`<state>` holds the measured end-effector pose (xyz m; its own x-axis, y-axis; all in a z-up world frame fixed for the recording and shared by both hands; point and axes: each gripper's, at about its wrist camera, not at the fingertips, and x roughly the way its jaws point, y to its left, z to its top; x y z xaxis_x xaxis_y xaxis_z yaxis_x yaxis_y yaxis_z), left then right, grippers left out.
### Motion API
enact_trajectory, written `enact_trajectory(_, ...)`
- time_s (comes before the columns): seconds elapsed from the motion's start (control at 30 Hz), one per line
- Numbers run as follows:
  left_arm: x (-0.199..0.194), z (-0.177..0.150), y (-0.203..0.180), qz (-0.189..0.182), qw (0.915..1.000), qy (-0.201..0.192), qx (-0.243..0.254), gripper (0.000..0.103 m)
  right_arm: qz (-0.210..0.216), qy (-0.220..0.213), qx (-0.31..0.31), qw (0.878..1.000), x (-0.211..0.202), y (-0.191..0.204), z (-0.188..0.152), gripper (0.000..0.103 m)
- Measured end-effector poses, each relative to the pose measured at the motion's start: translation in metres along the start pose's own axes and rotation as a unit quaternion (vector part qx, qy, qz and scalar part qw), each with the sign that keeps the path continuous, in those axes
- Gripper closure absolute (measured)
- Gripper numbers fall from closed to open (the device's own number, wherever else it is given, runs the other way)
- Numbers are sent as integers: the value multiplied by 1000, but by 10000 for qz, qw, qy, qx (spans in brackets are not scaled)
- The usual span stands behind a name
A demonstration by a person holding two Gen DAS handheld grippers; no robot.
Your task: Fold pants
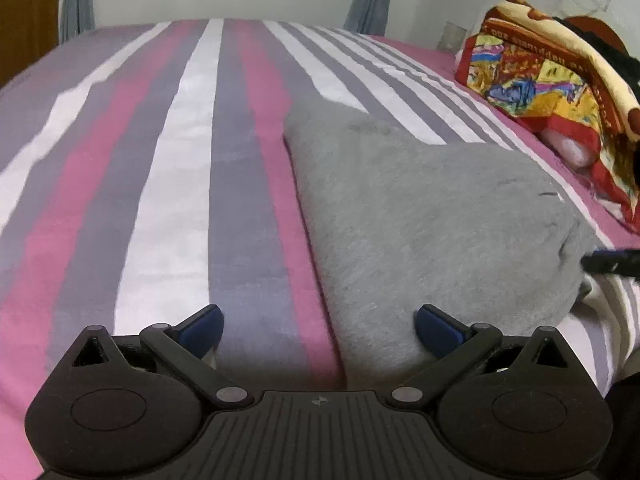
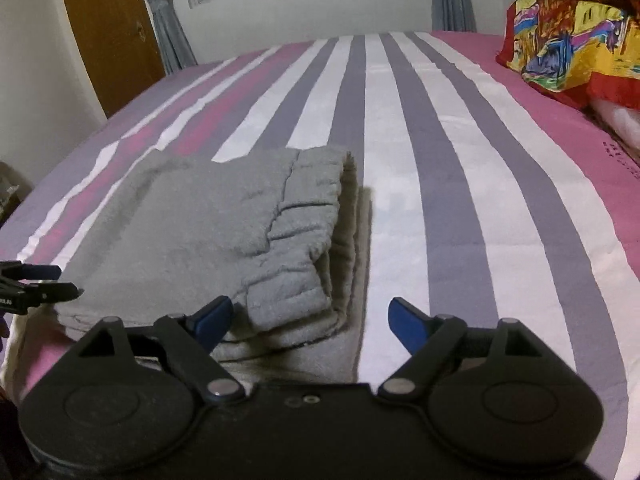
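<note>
Grey fleece pants (image 2: 224,232) are lying folded into a thick stack on the striped bedsheet (image 2: 460,184), their gathered waistband end turning toward the right side of the bed in the right wrist view. Nothing is gripping them. The right gripper (image 2: 310,318) is hovering over the near right corner of the stack with its blue fingers (image 2: 406,320) standing wide apart; the corner of the cloth is sitting between them, but the pads are not pressing on it. The left gripper (image 1: 318,326) is hanging over the stack's near left edge, fingers (image 1: 202,328) also spread wide, so that the folded edge is running up between them, the right finger over grey cloth and the left one over bare sheet. A colourful blanket (image 1: 552,92) is sitting bundled at the far right of the bed, well apart from the pants. Beyond the bed, grey curtains (image 2: 168,36) are hanging beside a wooden door (image 2: 108,28).
</note>
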<state>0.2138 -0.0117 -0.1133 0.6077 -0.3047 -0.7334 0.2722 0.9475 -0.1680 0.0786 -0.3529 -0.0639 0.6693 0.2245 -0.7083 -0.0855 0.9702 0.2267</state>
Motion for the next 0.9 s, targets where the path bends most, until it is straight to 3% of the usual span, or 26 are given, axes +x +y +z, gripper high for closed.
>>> enact_trajectory(0.1,1,2,1,-28,10000,4,-80,0,186,174,385,9989,11,-16,-5,17)
enact_trajectory(0.27,0,-6,8,-147,9997,-81,-185,0,789,-221,1271,9885,-4,-39,-9,17)
enact_trajectory(0.4,-1,-6,8,-143,9993,-143,-302,0,214,196,1025,9943,17,-41,-18,18)
enact_trajectory(0.53,-7,-11,13,-174,9990,-281,-309,0,691,-444,1473,9857,-4,-46,-20,18)
enact_trajectory(0.67,-1,-12,9,-4,9994,-197,-285,0,783,-1018,1220,9842,-17,-35,-7,18)
enact_trajectory(0.73,0,-10,5,81,9996,-200,-199,0,653,-804,1003,9895,-3,-25,-2,18)
enact_trajectory(0.77,-1,-9,4,87,9995,-193,-231,0,206,-432,773,9959,13,-18,-1,17)
enact_trajectory(0.8,-4,-8,3,114,9995,-200,-238,0,79,-246,719,9971,21,-17,0,17)
enact_trajectory(0.9,-24,-14,2,218,9983,-516,-168,0,192,-600,1065,9923,6,-21,-2,20)
